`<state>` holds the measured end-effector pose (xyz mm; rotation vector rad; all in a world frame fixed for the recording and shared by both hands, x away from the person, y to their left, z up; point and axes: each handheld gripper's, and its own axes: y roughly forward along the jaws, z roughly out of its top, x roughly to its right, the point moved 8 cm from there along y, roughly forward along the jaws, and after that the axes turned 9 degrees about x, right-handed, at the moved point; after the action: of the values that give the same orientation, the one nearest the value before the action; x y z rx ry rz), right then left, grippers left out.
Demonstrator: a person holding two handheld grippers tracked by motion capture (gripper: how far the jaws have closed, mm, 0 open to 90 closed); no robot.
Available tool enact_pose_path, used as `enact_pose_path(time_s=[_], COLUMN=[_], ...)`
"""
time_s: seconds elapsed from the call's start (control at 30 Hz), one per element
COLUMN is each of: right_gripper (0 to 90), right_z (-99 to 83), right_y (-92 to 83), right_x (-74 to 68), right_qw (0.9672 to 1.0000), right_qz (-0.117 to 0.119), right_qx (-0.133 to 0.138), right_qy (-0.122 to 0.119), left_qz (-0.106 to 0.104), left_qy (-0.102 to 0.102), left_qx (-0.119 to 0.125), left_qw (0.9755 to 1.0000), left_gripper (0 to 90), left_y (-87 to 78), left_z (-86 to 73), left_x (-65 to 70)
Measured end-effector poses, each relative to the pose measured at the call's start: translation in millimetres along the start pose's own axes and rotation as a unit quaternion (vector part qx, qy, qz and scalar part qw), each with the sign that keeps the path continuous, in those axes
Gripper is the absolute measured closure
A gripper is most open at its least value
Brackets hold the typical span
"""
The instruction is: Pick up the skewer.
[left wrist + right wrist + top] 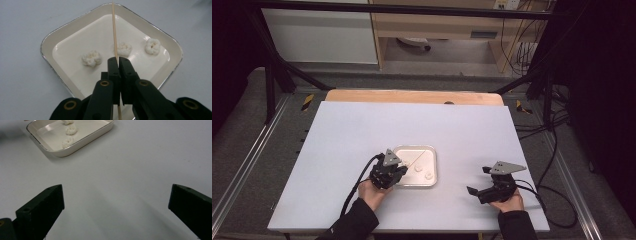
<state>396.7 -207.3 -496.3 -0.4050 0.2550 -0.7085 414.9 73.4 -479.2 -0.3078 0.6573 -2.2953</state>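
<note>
three white lumps (91,58) line the tray (50,40).

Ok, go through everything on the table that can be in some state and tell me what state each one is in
Left gripper: shut on the wooden skewer, over the tray.
Right gripper: open, holding nothing, above bare table.
Wooden skewer: clamped, pointing out over the tray, nothing on it.
Tray: flat on the table, three pieces inside.
White puffy pieces: loose in the tray, apart, not skewered.
</note>
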Motion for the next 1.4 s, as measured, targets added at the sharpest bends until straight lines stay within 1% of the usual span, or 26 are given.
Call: enact_pose_path(time_s=[0.1, 0.13, 0.2, 0.23, 0.27, 0.3, 0.33, 0.37, 0.4, 0.43, 0.47, 0.53, 0.73, 0.83, 0.97, 1.0, 1.03, 1.07, 1.1, 1.2, 1.3, 1.37, 1.4], right_gripper=[0.9, 0.9, 1.0, 1.0, 1.0, 1.0, 1.0, 1.0, 1.1, 1.1, 1.1, 1.3, 1.4, 1.4, 1.6, 1.7, 1.7, 1.9, 1.9, 1.9, 2.0, 2.1, 2.1], right_z=[2.6, 3.4, 4.9, 5.6, 6.1, 6.9, 7.8, 7.8, 9.8, 9.8, 11.5, 12.7, 15.8, 18.4, 21.7, 22.3, 22.3, 23.8, 24.6, 26.8, 28.8, 30.2, 30.2], right_y=[2.3, 3.0, 4.7, 5.7, 6.6, 7.3, 8.3, 8.3, 10.1, 10.1, 11.9, 13.9, 20.7, 23.2, 25.1, 25.5, 25.5, 26.1, 26.2, 26.9, 28.8, 30.6, 30.6], right_x=[-3.6, -5.0, -7.9, -9.4, -11.1, -12.5, -13.9, -13.9, -17.4, -17.4, -20.5, -23.4, -33.0, -36.9, -40.6, -41.8, -41.8, -43.6, -44.2, -47.2, -50.4, -52.6, -52.6], right_qw=[1.0, 0.9999, 0.9998, 0.9998, 0.9997, 0.9996, 0.9995, 0.9995, 0.9993, 0.9993, 0.9991, 0.9986, 0.9968, 0.9951, 0.9925, 0.9918, 0.9918, 0.9899, 0.9891, 0.9867, 0.9824, 0.98, 0.98], right_qz=[0.0, 0.0, 0.001, 0.002, 0.004, 0.005, 0.006, 0.006, 0.008, 0.008, 0.011, 0.013, 0.019, 0.017, 0.012, 0.011, 0.011, 0.011, 0.009, 0.009, 0.007, 0.007, 0.007], right_qx=[-0.002, -0.004, -0.005, -0.006, -0.008, -0.009, -0.009, -0.009, -0.009, -0.009, -0.009, -0.011, -0.019, -0.022, -0.027, -0.029, -0.029, -0.032, -0.033, -0.036, -0.042, -0.046, -0.046], right_qy=[-0.008, -0.012, -0.018, -0.021, -0.022, -0.027, -0.03, -0.03, -0.035, -0.035, -0.041, -0.049, -0.075, -0.095, -0.118, -0.124, -0.124, -0.138, -0.143, -0.158, -0.182, -0.193, -0.193], left_qz=[-0.01, -0.011, -0.014, -0.024, -0.025, -0.027, -0.027, -0.031, -0.035, -0.035, -0.037, -0.04, -0.046, -0.053, -0.055, -0.056, -0.056, -0.058, -0.058, -0.062, -0.066, -0.067, -0.068], left_qy=[0.007, 0.013, 0.015, 0.027, 0.035, 0.039, 0.039, 0.042, 0.047, 0.047, 0.048, 0.045, 0.049, 0.048, 0.052, 0.054, 0.054, 0.055, 0.058, 0.06, 0.063, 0.064, 0.066], left_qx=[-0.002, -0.003, -0.005, -0.008, -0.009, -0.01, -0.01, -0.011, -0.016, -0.016, -0.016, -0.014, -0.014, -0.014, -0.013, -0.013, -0.013, -0.012, -0.012, -0.013, -0.015, -0.015, -0.016], left_qw=[0.9999, 0.9999, 0.9998, 0.9993, 0.999, 0.9988, 0.9988, 0.9986, 0.9982, 0.9982, 0.998, 0.9981, 0.9977, 0.9973, 0.997, 0.9969, 0.9969, 0.9968, 0.9965, 0.9962, 0.9957, 0.9956, 0.9954], left_gripper=[88.3, 88.3, 88.3, 88.2, 88.3, 88.2, 88.2, 88.2, 88.2, 88.3, 88.2, 88.2, 88.2, 88.2, 88.2, 88.2, 88.3, 88.2, 88.2, 88.3, 88.2, 88.3, 88.3], left_y=[-2.0, -2.9, -3.8, -5.7, -6.8, -7.4, -7.4, -8.0, -8.8, -8.8, -9.5, -10.7, -12.6, -13.8, -15.5, -16.1, -16.1, -16.6, -17.6, -18.9, -19.4, -19.4, -19.4], left_z=[-1.3, -1.9, -2.7, -5.1, -6.6, -8.2, -8.2, -9.7, -11.9, -11.9, -12.2, -11.8, -10.5, -9.1, -6.5, -5.8, -5.8, -5.2, -4.0, -2.7, -1.7, -1.1, -0.5], left_x=[2.0, 2.7, 3.8, 6.5, 7.2, 7.8, 7.8, 8.6, 9.1, 9.1, 9.2, 9.3, 11.3, 13.5, 15.3, 15.8, 15.8, 16.6, 17.9, 19.9, 22.2, 23.2, 23.8])
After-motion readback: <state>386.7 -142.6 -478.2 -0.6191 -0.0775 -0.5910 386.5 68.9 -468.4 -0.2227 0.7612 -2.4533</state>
